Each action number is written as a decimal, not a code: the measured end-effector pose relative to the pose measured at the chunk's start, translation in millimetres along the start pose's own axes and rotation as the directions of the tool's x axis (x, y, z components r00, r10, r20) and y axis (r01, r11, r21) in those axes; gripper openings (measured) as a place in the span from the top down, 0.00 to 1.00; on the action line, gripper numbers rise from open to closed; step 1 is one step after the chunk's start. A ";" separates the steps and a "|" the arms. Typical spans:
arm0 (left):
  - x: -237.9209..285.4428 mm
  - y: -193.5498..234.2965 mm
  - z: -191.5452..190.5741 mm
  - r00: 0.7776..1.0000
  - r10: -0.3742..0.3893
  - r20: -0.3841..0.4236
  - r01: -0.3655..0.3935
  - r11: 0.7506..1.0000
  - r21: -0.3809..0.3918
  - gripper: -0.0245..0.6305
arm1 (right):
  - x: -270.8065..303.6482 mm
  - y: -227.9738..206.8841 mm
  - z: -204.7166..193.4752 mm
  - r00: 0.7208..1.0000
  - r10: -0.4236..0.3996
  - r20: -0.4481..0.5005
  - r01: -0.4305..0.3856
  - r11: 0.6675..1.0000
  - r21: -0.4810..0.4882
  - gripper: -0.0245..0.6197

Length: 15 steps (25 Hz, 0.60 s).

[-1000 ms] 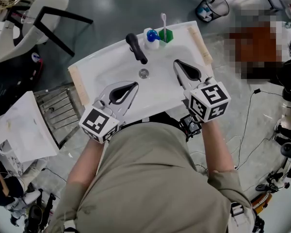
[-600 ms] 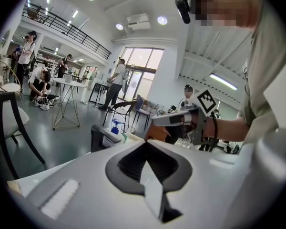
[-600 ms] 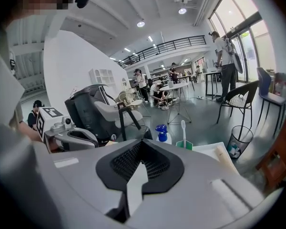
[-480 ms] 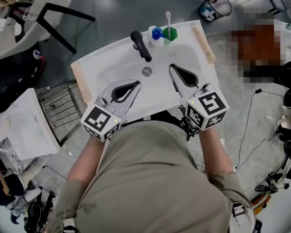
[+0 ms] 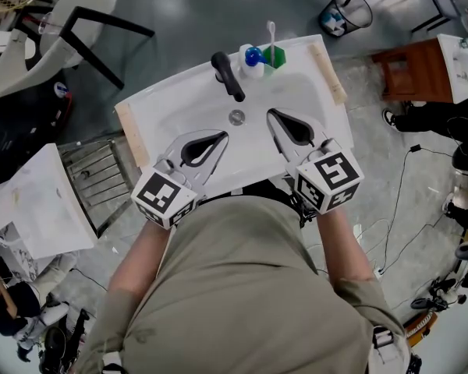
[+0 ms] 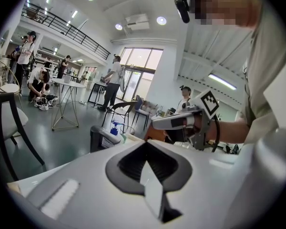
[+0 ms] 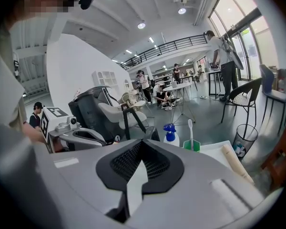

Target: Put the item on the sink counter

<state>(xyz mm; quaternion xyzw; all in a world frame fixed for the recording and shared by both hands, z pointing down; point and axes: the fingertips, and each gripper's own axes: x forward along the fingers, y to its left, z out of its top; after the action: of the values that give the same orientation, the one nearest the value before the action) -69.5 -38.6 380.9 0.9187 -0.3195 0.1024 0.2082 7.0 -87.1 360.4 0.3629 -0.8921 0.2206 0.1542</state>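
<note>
both arms are out in front of the torso, elbows bent. the left forearm (image 5: pixel 136 265) and right forearm (image 5: pixel 348 244) run forward, bare below short sleeves. the left gripper (image 5: pixel 221 135) is on the person's left, jaws closed tip to tip with nothing between them, nose angled forward and a touch inward. the right gripper (image 5: pixel 270 114) is opposite, jaws pressed together too and empty, its tip a little farther forward than the left one's. the two noses lean toward each other (apart, not touching). each marker cube rides at the rear of its gripper, just ahead of the wrist. both grippers tilt gently downward.
</note>
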 end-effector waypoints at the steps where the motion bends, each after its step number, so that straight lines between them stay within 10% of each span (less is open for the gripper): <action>1: 0.5 -0.6 0.7 1.000 -0.001 0.002 0.001 1.000 0.001 0.95 | 0.0 -0.1 -0.4 1.000 0.000 -0.002 0.000 1.000 -0.003 0.95; 15: 0.4 -1.7 0.8 1.000 0.002 -0.001 -0.002 1.000 0.003 0.95 | 4.2 -0.6 -8.4 1.000 0.013 -0.026 -0.013 1.000 0.005 0.95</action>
<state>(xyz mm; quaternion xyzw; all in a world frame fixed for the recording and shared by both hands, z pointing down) -68.2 -38.0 379.8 0.9187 -0.3200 0.1036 0.2069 5.5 -85.7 369.6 0.3546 -0.8918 0.2284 0.1637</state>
